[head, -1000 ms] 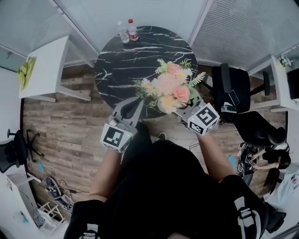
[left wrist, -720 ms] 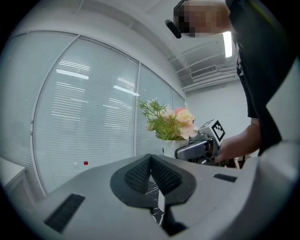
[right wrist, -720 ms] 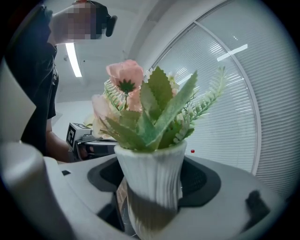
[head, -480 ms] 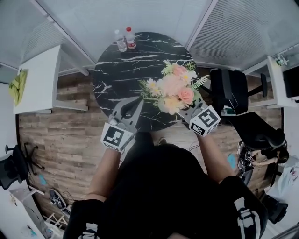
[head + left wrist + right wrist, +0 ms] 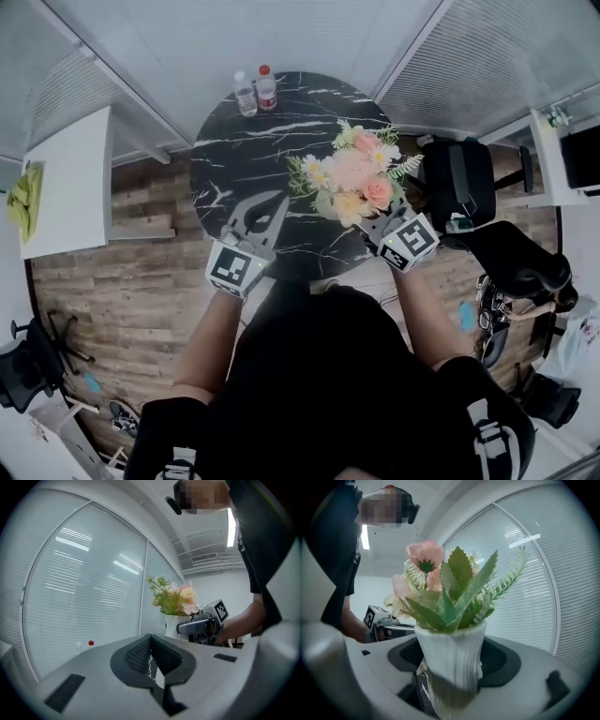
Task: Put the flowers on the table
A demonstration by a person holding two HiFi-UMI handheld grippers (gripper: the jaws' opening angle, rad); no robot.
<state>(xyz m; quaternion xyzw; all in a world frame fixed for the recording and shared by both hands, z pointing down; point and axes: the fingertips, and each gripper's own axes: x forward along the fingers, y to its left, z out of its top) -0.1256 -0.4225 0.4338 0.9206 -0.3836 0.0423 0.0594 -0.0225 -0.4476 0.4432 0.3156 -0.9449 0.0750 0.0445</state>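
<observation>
While your right gripper (image 5: pixel 375 225) is clamped on the white ribbed vase (image 5: pixel 450 660), one jaw on each side of it, the flowers (image 5: pixel 354 178) sit over the right part of the round black marble table (image 5: pixel 239 169), in the upper middle of the head view. They lean a little toward the table's right edge, near the black office chair (image 5: pixel 459 178). Your left gripper (image 5: pixel 267 208) hangs over the near left part of the tabletop with its jaws together and nothing between them; only a sliver of marble shows below the pads in the left gripper view. Two water bottles (image 5: pixel 255 90) stand at the far edge, well apart from the vase, so they are not in your way. I judge this to be the placing step: the vase is carried over the tabletop, but the pictures do not show whether its base touches the marble yet, since the lower part is blurred in the right gripper view. What the next move calls for is lowering the vase straight down, upright, until the base rests flat. You may want to bring it a little further in from the right edge first. Part the jaws only when the vase bears its own weight, then draw the gripper back level so the pads do not drag the ribbed side and tip it.
</observation>
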